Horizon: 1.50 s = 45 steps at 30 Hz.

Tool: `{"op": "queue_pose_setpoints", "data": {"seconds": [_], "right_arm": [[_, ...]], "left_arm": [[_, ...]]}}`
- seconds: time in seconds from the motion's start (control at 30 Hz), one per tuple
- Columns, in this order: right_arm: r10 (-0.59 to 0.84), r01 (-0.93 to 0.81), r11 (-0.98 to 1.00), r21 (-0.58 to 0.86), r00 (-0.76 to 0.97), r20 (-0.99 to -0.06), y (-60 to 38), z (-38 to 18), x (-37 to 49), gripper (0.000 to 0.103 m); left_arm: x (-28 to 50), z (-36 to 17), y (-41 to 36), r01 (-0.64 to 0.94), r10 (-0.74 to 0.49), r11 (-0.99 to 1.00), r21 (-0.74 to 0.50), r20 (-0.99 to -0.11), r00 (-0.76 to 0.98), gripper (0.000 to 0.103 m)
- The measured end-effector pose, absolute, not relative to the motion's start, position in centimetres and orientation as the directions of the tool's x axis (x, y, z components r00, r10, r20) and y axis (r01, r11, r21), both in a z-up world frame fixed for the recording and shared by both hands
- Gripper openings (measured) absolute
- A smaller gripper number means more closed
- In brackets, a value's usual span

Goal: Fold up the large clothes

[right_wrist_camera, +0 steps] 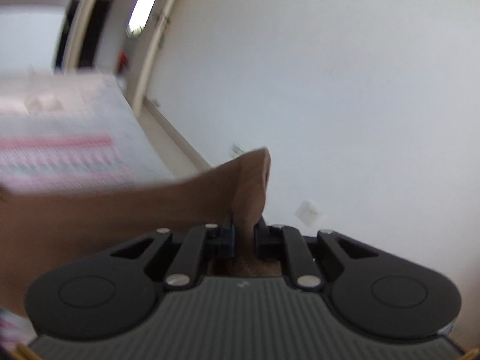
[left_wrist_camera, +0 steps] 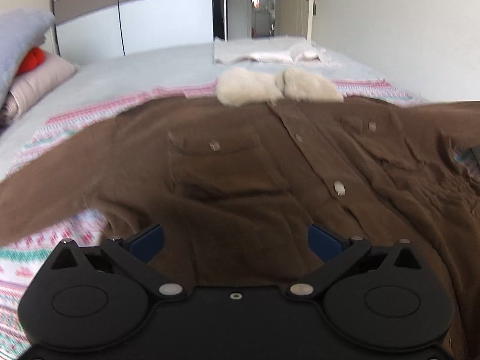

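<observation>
A large brown button-up jacket [left_wrist_camera: 240,165] with a cream fleece collar [left_wrist_camera: 270,87] lies front up and spread out on the bed, its sleeves reaching left and right. My left gripper [left_wrist_camera: 235,240] hovers over the jacket's near hem, open, its blue pads [left_wrist_camera: 147,240] wide apart with brown cloth lying below them. In the right wrist view, my right gripper [right_wrist_camera: 244,234] is shut on an end of the brown fabric [right_wrist_camera: 120,210], which stretches away to the left and sticks up past the fingertips.
A pink and green patterned blanket [left_wrist_camera: 60,126] covers the bed under the jacket. Folded white cloth [left_wrist_camera: 264,51] lies at the far side, pillows [left_wrist_camera: 36,81] at the left. A wardrobe [left_wrist_camera: 135,15] stands behind. A bare white wall [right_wrist_camera: 330,90] is close on the right.
</observation>
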State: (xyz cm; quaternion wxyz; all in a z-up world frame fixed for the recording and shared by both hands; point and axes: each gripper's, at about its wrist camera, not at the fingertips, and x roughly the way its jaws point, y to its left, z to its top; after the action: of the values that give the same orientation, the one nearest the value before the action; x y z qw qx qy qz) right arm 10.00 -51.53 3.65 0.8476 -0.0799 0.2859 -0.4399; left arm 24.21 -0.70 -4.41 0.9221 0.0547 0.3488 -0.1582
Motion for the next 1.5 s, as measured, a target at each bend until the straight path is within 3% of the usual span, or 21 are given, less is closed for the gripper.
{"op": "queue_pose_setpoints", "data": {"seconds": [0.07, 0.1, 0.13, 0.17, 0.23, 0.3, 0.47, 0.6, 0.8, 0.9, 1.03, 1.17, 1.33, 1.5], "right_arm": [[-0.775, 0.709, 0.598, -0.372, 0.395, -0.493, -53.2, 1.5, 10.3, 0.012], [-0.769, 0.722, 0.604, -0.338, 0.417, -0.484, -53.1, 1.3, 9.9, 0.014], [-0.775, 0.731, 0.602, -0.322, 0.438, -0.455, -52.5, 1.4, 9.4, 0.023], [-0.778, 0.73, 0.604, -0.319, 0.455, -0.433, -51.8, 1.8, 8.7, 0.044], [-0.757, 0.708, 0.642, -0.292, 0.525, -0.39, -50.2, 2.8, 7.0, 0.067], [-0.696, 0.667, 0.707, -0.233, 0.601, -0.394, -48.6, 4.1, 4.8, 0.072], [-0.433, 0.462, 0.886, -0.046, 0.785, -0.443, -43.9, 6.1, 0.5, 0.097], [-0.256, 0.3, 0.954, 0.025, 0.854, -0.453, -39.4, 5.2, -3.1, 0.099], [-0.158, 0.165, 0.986, -0.026, 0.878, -0.452, -33.1, 2.7, -10.5, 0.102], [-0.145, 0.119, 0.989, -0.086, 0.879, -0.454, -30.5, 0.9, -13.4, 0.102], [-0.075, 0.047, 0.996, -0.07, 0.873, -0.483, -27.9, -1.5, -17.0, 0.103], [-0.048, -0.006, 0.996, -0.092, 0.826, -0.561, -25.9, -4.0, -17.9, 0.103], [-0.099, -0.017, 0.986, -0.166, 0.736, -0.67, -24.3, -6.9, -16.7, 0.103], [-0.131, 0.007, 0.983, -0.182, 0.72, -0.682, -24.1, -8.4, -15.7, 0.102]], "left_arm": [[24.1, -5.1, -0.4, 0.322, -0.252, 0.946, -0.029, -0.69, 0.679, 0.103], [24.0, -5.2, -0.1, 0.313, -0.247, 0.949, -0.035, -0.7, 0.67, 0.103], [23.7, -5.1, 0.3, 0.305, -0.241, 0.951, -0.037, -0.706, 0.666, 0.103], [23.5, -4.9, 0.8, 0.301, -0.24, 0.953, -0.039, -0.703, 0.669, 0.103], [22.7, -3.9, 2.2, 0.278, -0.234, 0.959, -0.049, -0.688, 0.687, 0.103], [21.7, -2.9, 3.8, 0.243, -0.227, 0.967, -0.073, -0.68, 0.697, 0.103], [17.7, -0.9, 8.3, 0.198, -0.256, 0.967, -0.162, -0.654, 0.712, 0.103], [13.2, -0.6, 11.3, 0.189, -0.255, 0.967, -0.172, -0.635, 0.729, 0.103], [4.9, -2.1, 15.2, 0.185, -0.26, 0.965, -0.188, -0.574, 0.776, 0.103], [1.1, -3.3, 16.0, 0.207, -0.231, 0.973, -0.105, -0.533, 0.814, 0.103], [-3.0, -5.6, 15.7, 0.261, -0.181, 0.961, 0.093, -0.5, 0.847, 0.103], [-4.0, -8.0, 14.5, 0.298, -0.143, 0.928, 0.224, -0.523, 0.84, 0.103], [-2.1, -10.6, 14.2, 0.237, -0.029, 0.919, 0.314, -0.546, 0.837, 0.102], [-2.0, -10.3, 14.4, 0.197, -0.028, 0.925, 0.325, -0.457, 0.889, 0.1]]}}
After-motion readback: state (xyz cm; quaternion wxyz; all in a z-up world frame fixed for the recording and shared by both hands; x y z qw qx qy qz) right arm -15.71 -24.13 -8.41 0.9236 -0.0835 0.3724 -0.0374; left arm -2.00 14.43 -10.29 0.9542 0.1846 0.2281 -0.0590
